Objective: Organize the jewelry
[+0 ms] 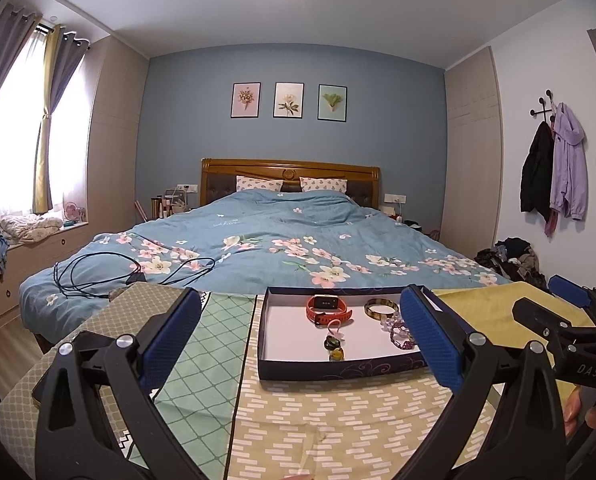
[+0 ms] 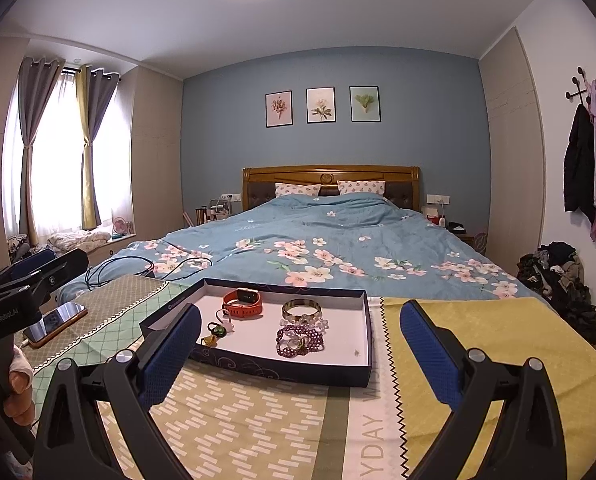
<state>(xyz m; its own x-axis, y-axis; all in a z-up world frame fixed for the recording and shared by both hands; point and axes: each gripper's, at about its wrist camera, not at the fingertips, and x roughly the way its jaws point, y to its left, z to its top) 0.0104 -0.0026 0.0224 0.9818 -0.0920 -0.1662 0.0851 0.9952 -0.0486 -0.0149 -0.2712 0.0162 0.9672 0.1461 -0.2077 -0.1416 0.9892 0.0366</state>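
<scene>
A shallow dark blue box with a white inside sits on the patterned tablecloth. In it lie an orange smartwatch, a brown bangle, purple bead bracelets and small pendants. My left gripper is open and empty, held above the cloth just short of the box. My right gripper is open and empty, also in front of the box. The right gripper also shows in the left wrist view.
A phone lies on the cloth at the left. Behind the table is a bed with a blue floral duvet and black cables. A clothes pile lies on the floor at the right.
</scene>
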